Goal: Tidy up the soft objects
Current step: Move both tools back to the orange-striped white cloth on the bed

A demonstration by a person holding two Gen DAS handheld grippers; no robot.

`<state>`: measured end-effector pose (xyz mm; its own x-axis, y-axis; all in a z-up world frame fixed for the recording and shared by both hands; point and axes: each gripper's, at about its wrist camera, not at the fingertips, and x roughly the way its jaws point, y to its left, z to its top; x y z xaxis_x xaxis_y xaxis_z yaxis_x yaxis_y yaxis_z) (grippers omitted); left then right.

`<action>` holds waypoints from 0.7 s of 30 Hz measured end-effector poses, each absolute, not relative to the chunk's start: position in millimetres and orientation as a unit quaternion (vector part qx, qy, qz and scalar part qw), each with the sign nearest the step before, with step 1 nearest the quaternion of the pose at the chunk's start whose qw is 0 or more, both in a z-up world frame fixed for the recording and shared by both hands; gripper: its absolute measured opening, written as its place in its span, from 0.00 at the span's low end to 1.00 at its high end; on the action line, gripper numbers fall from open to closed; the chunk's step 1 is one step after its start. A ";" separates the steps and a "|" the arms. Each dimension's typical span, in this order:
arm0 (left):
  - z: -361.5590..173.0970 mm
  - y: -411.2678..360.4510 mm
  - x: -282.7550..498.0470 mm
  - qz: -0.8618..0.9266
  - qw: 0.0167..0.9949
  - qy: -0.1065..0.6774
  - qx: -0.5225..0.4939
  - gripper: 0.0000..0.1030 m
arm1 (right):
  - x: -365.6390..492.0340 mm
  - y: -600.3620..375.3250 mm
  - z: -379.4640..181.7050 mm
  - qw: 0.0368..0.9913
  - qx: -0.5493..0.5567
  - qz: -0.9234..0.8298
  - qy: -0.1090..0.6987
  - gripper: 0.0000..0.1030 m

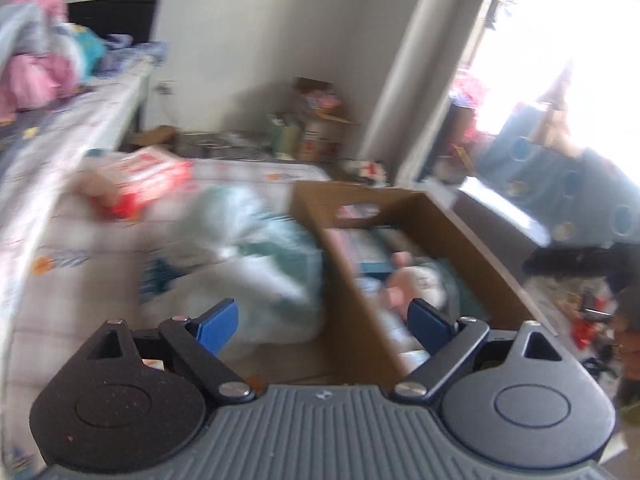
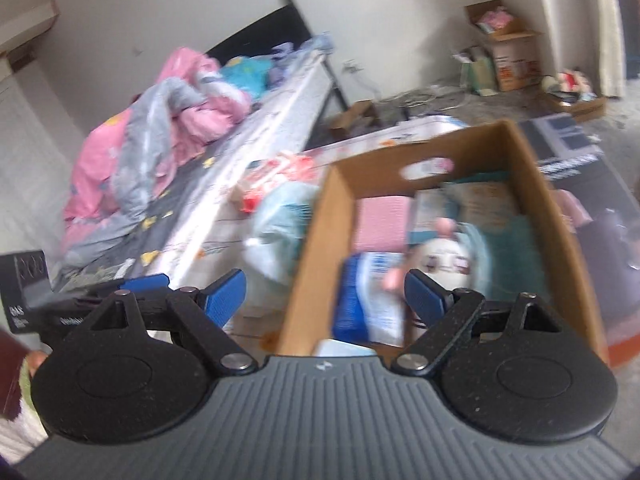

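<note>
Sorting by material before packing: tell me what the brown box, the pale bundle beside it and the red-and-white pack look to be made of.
Brown box: corrugated cardboard, matte tan, with a cut-out handle slot.
Pale bundle: probably thin plastic film or bagged soft goods; crinkled, white and light teal, blurred.
Red-and-white pack: likely glossy plastic wrap over something soft; too blurred to be sure.

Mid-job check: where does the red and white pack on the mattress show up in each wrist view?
Left wrist: red and white pack, left of centre, beyond the white plastic bag.
Right wrist: the pack sits mid-frame, just left of the box's far corner.
Shared landmark: the cardboard box, with its oval handle cut-out.
</note>
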<state>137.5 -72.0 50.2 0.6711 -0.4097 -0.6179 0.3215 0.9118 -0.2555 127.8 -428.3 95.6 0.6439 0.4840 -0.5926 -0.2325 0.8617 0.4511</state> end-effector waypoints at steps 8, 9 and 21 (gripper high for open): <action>24.8 -15.6 129.6 -0.113 0.928 0.352 -0.044 0.90 | 186.0 -320.2 95.2 0.842 0.161 0.302 0.417 0.84; 20.3 -11.2 130.9 -0.107 0.928 0.356 -0.042 0.90 | 195.0 -303.8 91.4 0.831 0.163 0.316 0.428 0.84; -55.6 31.8 130.4 -0.101 0.886 0.434 -0.125 0.76 | 294.9 -114.6 5.4 0.728 0.096 0.371 0.569 0.72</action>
